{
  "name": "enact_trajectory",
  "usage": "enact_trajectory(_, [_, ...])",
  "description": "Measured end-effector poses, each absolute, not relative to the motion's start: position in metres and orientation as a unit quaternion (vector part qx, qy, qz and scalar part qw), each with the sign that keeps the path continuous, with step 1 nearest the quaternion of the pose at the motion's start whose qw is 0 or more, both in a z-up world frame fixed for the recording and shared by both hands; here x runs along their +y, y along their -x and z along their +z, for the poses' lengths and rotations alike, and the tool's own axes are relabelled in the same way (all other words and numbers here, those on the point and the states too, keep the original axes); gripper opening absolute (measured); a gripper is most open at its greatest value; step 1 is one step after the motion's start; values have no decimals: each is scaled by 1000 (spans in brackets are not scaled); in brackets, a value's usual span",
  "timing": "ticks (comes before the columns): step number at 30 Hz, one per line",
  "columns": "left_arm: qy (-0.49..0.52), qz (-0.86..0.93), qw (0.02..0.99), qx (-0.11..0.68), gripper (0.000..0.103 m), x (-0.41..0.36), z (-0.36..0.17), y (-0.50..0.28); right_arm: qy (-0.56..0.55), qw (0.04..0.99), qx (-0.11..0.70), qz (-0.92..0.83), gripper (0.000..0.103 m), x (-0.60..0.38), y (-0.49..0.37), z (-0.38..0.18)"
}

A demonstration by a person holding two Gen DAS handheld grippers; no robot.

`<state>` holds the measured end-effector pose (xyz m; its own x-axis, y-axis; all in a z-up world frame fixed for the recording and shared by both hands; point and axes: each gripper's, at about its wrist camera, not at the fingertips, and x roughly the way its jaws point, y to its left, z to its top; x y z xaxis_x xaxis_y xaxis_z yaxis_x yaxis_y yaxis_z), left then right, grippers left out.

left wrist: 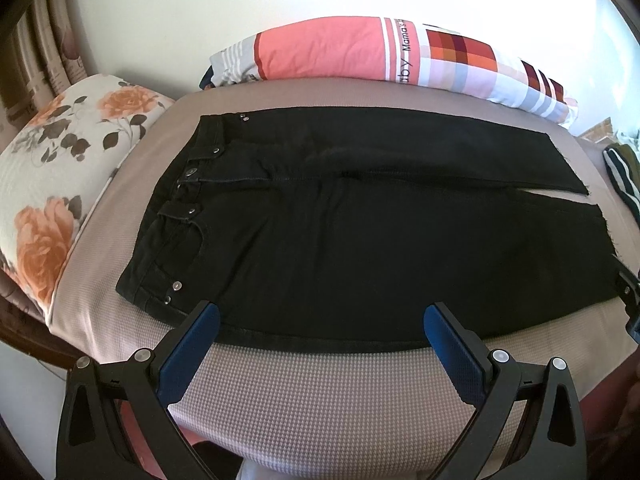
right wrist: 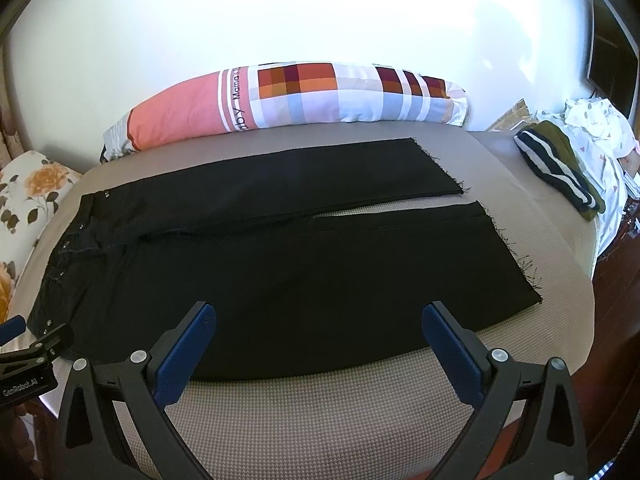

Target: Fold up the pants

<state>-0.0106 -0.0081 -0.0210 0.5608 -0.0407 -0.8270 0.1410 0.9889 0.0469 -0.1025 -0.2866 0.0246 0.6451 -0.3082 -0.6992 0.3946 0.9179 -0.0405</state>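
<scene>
Pants [left wrist: 360, 232] flat, left gripper [left wrist: 320, 320] and right gripper [right wrist: 318, 320] spread wide above near edge

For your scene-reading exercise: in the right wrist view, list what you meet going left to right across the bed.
Floral pillow → waistband of the black pants → frayed leg hems → folded striped garment → white patterned cloth.

A home bedroom: bed [right wrist: 320, 408], patterned pillows [right wrist: 304, 98], heaped clothes [right wrist: 560, 168].
</scene>
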Motion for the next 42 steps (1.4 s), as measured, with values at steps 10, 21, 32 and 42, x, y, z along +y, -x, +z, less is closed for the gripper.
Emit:
enact_trajectory(10, [-54, -51, 881, 467, 101, -8, -22, 11, -56, 904, 378, -193, 103, -284, 101, 21])
enact_trajectory(21, [-54, -51, 881, 466, 101, -8, -22, 11, -57, 902, 381, -193, 103, -284, 98, 21])
enact_trajectory(32, [-54, -51, 881, 468, 101, -8, -22, 11, -61, 902, 382, -191, 103, -283, 98, 20])
enact_trajectory(42, [-55, -49, 881, 468, 101, -7, -22, 12, -81, 898, 384, -199, 103, -289, 98, 18])
